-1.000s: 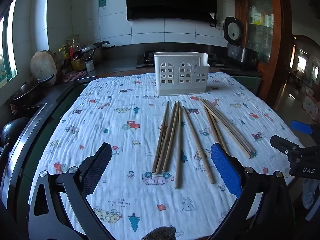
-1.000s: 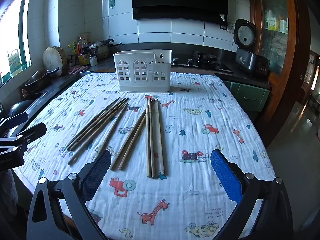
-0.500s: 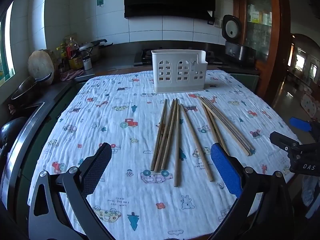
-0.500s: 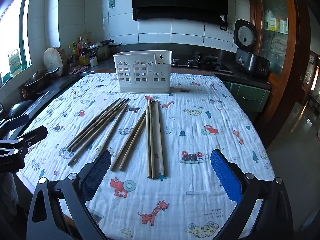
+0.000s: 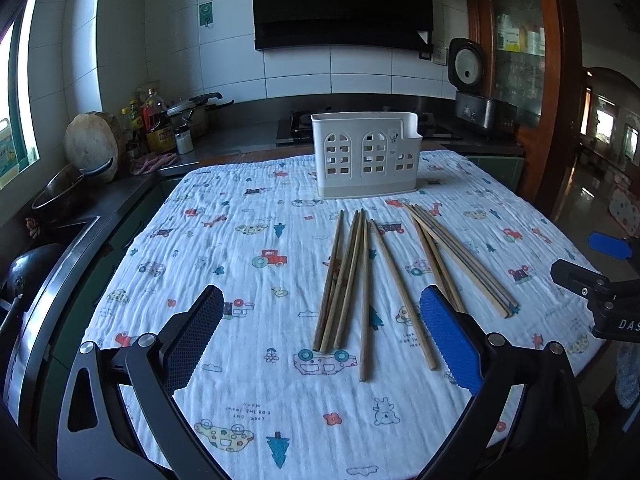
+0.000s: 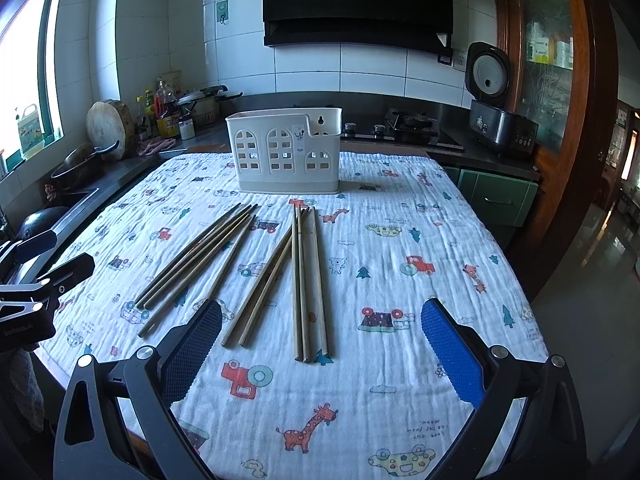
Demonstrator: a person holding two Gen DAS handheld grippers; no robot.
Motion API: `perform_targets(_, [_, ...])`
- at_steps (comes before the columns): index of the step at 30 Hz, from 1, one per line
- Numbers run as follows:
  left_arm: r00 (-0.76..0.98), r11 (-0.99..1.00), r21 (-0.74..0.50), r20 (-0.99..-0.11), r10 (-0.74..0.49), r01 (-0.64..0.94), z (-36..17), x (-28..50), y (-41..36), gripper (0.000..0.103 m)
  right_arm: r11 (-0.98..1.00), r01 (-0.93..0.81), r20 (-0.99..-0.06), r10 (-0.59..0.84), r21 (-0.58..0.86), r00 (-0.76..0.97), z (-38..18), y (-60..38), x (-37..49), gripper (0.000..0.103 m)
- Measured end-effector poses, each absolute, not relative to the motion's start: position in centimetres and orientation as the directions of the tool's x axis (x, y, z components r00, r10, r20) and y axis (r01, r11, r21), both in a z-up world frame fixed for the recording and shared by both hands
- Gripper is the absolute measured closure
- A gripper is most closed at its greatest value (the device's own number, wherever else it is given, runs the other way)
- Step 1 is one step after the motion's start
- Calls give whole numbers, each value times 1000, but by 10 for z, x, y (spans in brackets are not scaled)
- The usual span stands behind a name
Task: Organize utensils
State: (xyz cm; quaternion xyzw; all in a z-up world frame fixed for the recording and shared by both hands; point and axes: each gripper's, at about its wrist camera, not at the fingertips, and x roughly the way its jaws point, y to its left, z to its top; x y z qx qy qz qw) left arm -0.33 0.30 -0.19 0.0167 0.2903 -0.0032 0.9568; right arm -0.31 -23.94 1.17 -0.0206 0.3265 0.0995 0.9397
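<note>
Several wooden chopsticks lie loose on the patterned cloth, in groups, running toward a white slotted utensil holder that stands upright at the table's far side. They also show in the right wrist view, with the holder behind them. My left gripper is open and empty, held above the near ends of the left group. My right gripper is open and empty, held above the near ends of the right group. Each gripper shows at the edge of the other's view.
The table is covered by a white cloth with cartoon prints. A counter on the left holds a wok, a round chopping block and bottles. A stove and a rice cooker stand behind the table.
The left gripper has moved slightly forward and up over the table; the near table edge has dropped out of its view. The right gripper has barely moved. Both stay open.
</note>
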Motion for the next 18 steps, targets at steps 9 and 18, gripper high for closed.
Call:
perform_targets(9, [816,1000,7,-579,-6,12,-2,-3,7,6,981,-194,-604,173,32,778,14,-242,-7,6])
perform_targets(18, [829,1000,7,-559,21,-21,4,-11,12,6,981,-194,-592,174,31,787,16,-242,-13,6])
